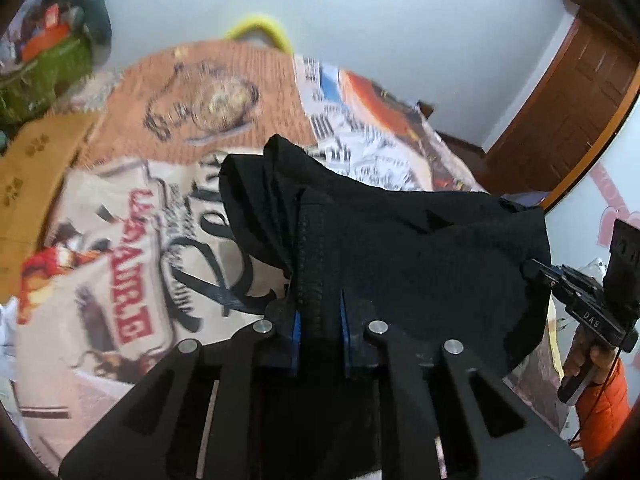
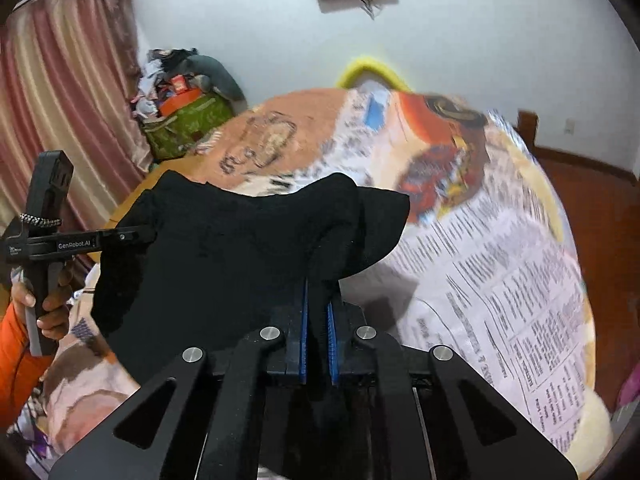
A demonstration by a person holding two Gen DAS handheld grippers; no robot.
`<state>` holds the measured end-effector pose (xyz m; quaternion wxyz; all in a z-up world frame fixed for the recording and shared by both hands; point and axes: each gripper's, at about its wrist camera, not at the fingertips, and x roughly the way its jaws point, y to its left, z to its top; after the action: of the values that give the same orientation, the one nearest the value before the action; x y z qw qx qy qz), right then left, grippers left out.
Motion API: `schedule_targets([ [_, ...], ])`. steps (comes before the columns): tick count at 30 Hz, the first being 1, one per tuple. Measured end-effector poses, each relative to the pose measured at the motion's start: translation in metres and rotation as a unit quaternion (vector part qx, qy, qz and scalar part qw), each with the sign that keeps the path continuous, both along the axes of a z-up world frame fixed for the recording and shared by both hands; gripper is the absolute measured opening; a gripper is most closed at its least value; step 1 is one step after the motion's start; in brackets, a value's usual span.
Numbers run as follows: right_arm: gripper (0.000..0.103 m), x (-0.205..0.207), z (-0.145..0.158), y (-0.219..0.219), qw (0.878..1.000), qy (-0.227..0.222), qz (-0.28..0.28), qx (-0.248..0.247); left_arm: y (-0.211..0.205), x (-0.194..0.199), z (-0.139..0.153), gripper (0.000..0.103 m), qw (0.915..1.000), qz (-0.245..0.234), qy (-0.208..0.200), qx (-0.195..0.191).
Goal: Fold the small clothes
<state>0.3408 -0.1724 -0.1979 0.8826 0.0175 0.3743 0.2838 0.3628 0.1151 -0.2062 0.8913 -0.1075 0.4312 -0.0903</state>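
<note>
Blue-padded fingers (image 1: 297, 328) of the left gripper (image 1: 319, 320) are clamped on a black garment (image 1: 420, 248); the right gripper (image 2: 318, 330) pinches its other end. Between them it is held above the printed bedspread (image 2: 500, 280). Equal tension should be kept while lowering.

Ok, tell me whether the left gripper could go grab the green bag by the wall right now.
Probably not: the left gripper is shut on the black garment, which the right gripper also holds; the green bag sits beyond the bed.

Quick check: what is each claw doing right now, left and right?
Left claw: shut on the black garment, held above the bed.
Right claw: shut on the same black garment, at its other end.
</note>
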Motion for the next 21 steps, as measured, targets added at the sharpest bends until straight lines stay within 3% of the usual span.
schedule_targets([
  [6,0.007,-0.011,0.033,0.031,0.999,-0.035,0.026,0.006,0.030,-0.041,0.045,0.014,0.9980,0.030,-0.051,0.024],
  [11,0.007,-0.015,0.049,0.068,0.997,-0.050,0.054,0.018,0.072,-0.068,0.066,0.014,0.9949,0.069,-0.068,0.031],
  [16,0.007,-0.011,0.048,0.114,0.995,-0.045,0.086,0.026,0.117,-0.080,0.061,0.014,0.9926,0.106,-0.052,0.030],
  [21,0.007,0.005,0.025,0.153,0.994,-0.016,0.111,0.018,0.155,-0.072,0.028,0.014,0.9908,0.132,-0.010,0.027],
])
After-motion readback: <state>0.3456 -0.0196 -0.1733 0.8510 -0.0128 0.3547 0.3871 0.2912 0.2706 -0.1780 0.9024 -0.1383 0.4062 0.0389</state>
